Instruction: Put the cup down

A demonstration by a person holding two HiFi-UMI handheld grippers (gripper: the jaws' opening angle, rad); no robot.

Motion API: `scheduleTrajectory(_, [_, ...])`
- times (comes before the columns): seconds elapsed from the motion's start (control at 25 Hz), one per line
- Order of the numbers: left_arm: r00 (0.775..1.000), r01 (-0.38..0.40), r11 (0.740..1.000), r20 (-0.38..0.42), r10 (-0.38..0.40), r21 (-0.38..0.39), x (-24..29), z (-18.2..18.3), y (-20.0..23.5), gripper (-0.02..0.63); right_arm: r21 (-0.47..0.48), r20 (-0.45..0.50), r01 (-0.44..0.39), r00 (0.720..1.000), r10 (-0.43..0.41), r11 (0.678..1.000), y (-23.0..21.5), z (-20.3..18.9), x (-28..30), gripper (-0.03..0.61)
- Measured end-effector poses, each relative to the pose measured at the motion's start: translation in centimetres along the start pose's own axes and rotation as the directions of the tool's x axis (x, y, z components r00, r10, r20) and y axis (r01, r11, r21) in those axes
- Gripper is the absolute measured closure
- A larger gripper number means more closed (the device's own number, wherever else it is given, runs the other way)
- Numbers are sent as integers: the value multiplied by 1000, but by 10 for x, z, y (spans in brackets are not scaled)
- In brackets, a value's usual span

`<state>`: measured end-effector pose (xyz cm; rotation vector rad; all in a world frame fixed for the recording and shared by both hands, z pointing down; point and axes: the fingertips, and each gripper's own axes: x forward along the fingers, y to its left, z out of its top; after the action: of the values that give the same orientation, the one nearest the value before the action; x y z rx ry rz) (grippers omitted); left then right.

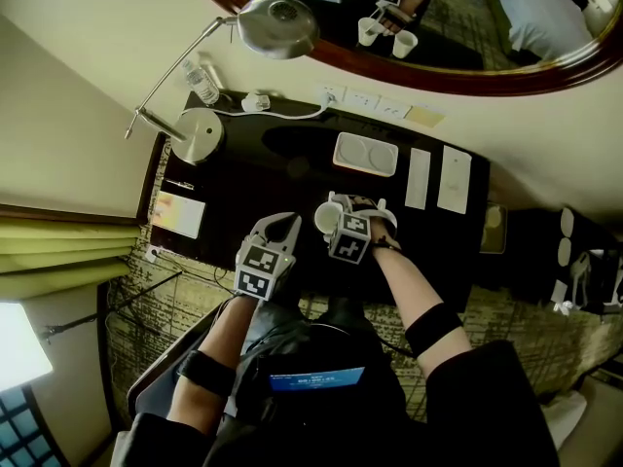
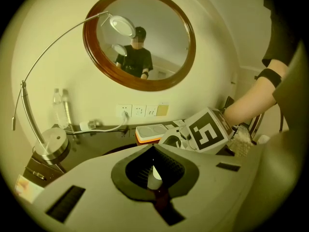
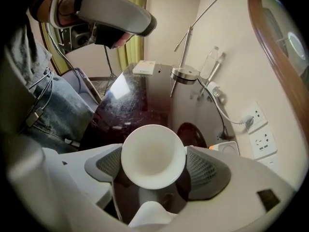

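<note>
The cup (image 3: 153, 156) stands upright between our right gripper's (image 3: 154, 169) spread jaws. It seems to rest on the dark desk (image 3: 135, 105), with the pads off its wall. We keep the jaws centred so neither pad tips it. Our left gripper (image 2: 153, 175) is pressed together and empty.

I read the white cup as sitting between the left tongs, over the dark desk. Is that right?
Not quite: the white cup sits between the right tongs, over the dark desk, as the right gripper view shows. The left tongs are shut.
</note>
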<state>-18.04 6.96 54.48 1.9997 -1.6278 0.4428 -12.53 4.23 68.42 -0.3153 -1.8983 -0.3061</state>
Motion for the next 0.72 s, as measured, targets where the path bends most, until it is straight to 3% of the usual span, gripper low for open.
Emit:
scheduleTrajectory(0.24, [1000,5,1000,5,-5,6,3,8,-1,606,7,8,18,1000,-18,1000,-4,-5,-10,124])
scheduleTrajectory(0.48, [1000,3,1000,12,-3,9,7,16,2,606,5,85,78,993,-78,997,-21,6,-50,127])
scheduleTrajectory(0.64, [1000,7,1000,22,-8,25,10,26,1,606,106,185,95,976,-113,990,-36,12,-86,129])
scheduleTrajectory(0.72, [1000,9,999,28,-10,32,11,32,0,606,189,239,92,961,-137,978,-44,8,-108,166])
